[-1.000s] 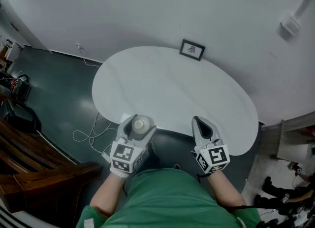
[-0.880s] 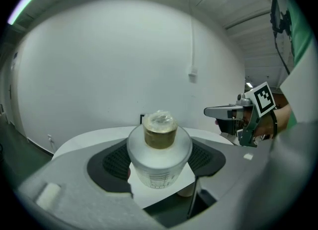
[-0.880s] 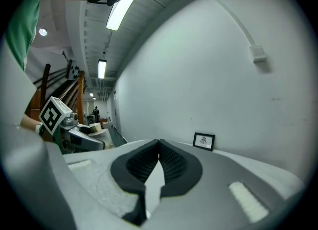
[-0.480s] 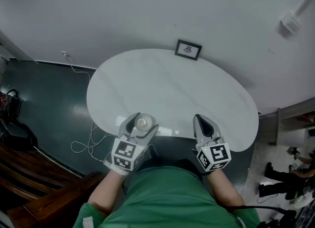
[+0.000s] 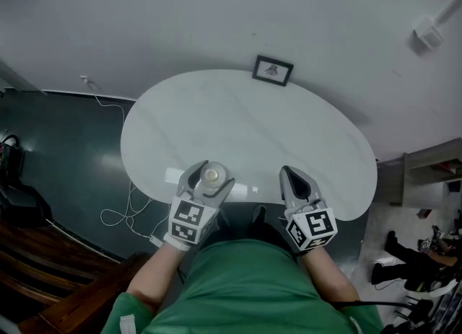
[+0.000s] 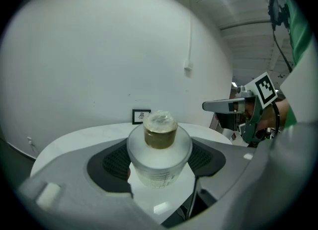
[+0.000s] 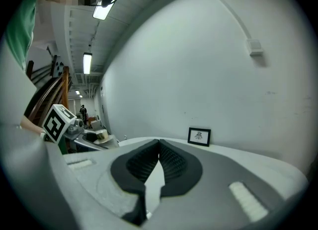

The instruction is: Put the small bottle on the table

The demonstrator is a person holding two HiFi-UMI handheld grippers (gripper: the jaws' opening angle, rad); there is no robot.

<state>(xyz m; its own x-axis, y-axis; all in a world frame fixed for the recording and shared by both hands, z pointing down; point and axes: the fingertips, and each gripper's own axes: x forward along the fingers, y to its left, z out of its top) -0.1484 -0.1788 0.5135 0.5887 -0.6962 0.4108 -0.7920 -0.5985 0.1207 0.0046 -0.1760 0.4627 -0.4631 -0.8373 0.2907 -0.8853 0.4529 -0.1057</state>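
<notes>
While left tongs point(image 5: 210, 181) are clamping the bottle point(image 6: 159, 149) at the desk point(image 5: 253, 130) edge and right tongs point(image 5: 289, 174) are idling closed, releasing early is risking a fall.

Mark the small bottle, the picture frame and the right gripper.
small bottle point(image 6: 159, 149), left gripper view, on its frosted body.
picture frame point(image 5: 273, 71), head view, on the centre of the framed print.
right gripper point(image 7: 159, 144), right gripper view, where its closed jaw tips meet.
</notes>
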